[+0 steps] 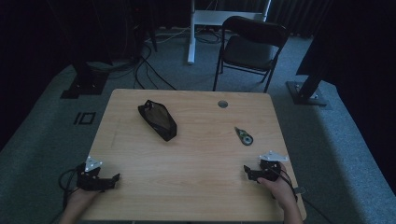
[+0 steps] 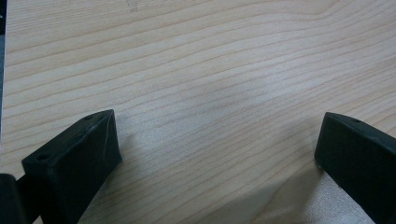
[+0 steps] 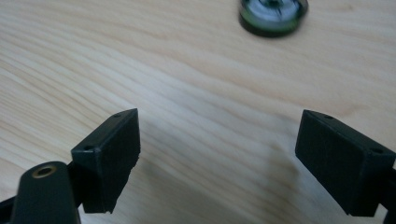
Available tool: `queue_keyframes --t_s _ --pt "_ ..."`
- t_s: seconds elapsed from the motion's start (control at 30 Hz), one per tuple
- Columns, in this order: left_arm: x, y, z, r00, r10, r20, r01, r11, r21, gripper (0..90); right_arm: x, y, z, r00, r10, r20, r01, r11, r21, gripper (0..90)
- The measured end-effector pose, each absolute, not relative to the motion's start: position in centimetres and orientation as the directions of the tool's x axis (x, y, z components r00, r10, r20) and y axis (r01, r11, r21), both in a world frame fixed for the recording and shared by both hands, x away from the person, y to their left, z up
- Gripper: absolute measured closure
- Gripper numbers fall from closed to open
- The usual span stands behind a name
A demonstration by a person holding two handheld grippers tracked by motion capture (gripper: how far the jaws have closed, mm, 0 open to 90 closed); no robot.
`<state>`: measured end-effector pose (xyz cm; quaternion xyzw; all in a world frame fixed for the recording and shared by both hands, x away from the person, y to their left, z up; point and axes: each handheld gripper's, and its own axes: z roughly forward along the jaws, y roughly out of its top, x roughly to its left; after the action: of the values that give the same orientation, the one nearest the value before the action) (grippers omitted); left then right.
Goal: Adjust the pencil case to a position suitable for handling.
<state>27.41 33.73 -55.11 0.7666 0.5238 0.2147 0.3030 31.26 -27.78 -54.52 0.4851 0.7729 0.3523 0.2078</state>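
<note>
A black pouch (image 1: 158,120) lies slantwise on the wooden table (image 1: 196,154), left of the middle. A small green and black correction-tape dispenser (image 1: 243,136) rests right of the middle; its round end (image 3: 273,14) sits beyond my right jaws. My left gripper (image 1: 111,179) rests near the front left corner, held by a hand. Its jaws stand wide apart over bare wood (image 2: 210,135). My right gripper (image 1: 248,171) rests near the front right corner, jaws also wide apart with nothing between them (image 3: 219,149).
A round cable hole (image 1: 222,103) is set in the table's far side. Behind the table stand a black folding chair (image 1: 250,46) and a white desk leg (image 1: 191,32). Cables run over the grey carpet at the back left.
</note>
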Motion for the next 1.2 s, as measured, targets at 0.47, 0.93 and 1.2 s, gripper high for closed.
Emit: queue_keyframes --t_s 0.47,0.93,1.2 --pt "27.4 33.7 -55.1 0.358 0.933 0.012 0.673 -0.267 0.69 0.0 32.5 -24.9 -53.9 -0.489 0.872 0.034 0.579 0.295 0.76 13.5" --pt "27.4 33.8 -55.1 0.357 0.934 0.01 0.674 -0.265 0.69 0.0 33.8 -21.0 -53.8 -0.559 0.827 0.056 0.554 0.322 0.768 13.5" --pt "27.4 33.7 -55.1 0.355 0.935 0.009 0.673 -0.263 0.691 0.0 34.7 -19.0 -53.7 -0.576 0.815 0.064 0.547 0.326 0.771 13.5"
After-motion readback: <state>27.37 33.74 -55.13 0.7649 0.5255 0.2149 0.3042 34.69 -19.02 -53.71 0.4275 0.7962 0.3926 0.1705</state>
